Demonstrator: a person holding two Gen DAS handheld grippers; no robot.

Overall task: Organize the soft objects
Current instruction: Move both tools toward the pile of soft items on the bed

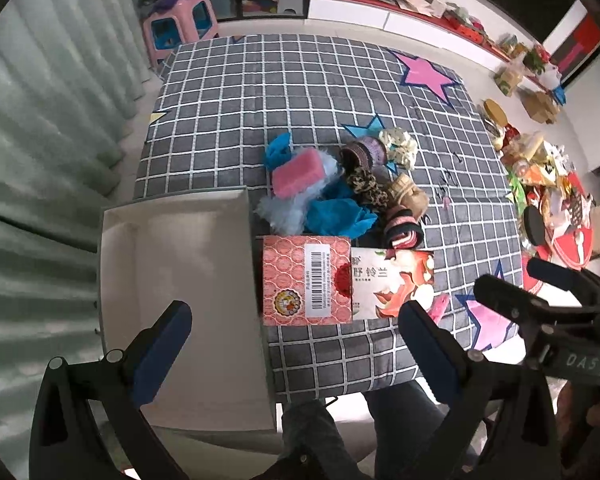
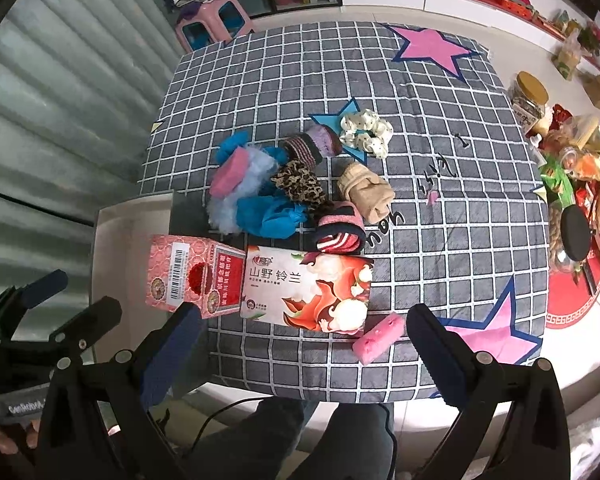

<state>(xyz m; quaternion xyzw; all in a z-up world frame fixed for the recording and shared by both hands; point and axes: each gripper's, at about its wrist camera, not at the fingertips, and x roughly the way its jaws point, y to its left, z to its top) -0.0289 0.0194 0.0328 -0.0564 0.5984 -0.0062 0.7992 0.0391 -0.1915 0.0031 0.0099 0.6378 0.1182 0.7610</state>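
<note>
Table [image 1: 300, 80]: covered by a grey checked cloth [image 2: 340, 60] with pink and blue stars; its near edge is cut off behind both grippers.

Tray [image 1: 172, 264]: white, shallow, at the table's left near corner. In the right wrist view most of it is hidden by the red box and the left gripper.

Tissue pack [image 2: 306, 290]: flat, floral print, lying near the front edge beside the red box [image 1: 306, 280], which touches the tray's right wall.

Soft pile, mid-table, beyond the boxes, well ahead of both sets of fingers:
- blue cloth [image 1: 332, 212], crumpled, partly under other items;
- pale blue fluffy piece [image 1: 280, 208], shape hard to make out;
- pink sponge [image 1: 298, 177], resting on the fluff;
- beige roll [image 2: 366, 192];
- striped purple roll [image 2: 316, 146];
- pink-and-black striped roll [image 2: 340, 232], just behind the tissue pack;
- leopard scrunchie [image 2: 300, 184];
- white dotted scrunchie [image 2: 366, 132], at the far edge of the pile.

Small pink pad [image 2: 378, 338]: alone near the front edge, just right of the tissue pack, lying between the right gripper's fingers in its view but not touched; in the left view mostly hidden behind a finger.

Left gripper [image 1: 296, 344]: fingers spread wide, empty, above the tray's right edge and the red box.

Right gripper [image 2: 304, 354]: fingers spread wide, empty, above the table's front edge.

Clutter at the right floor edge: too small and distorted to identify.
</note>
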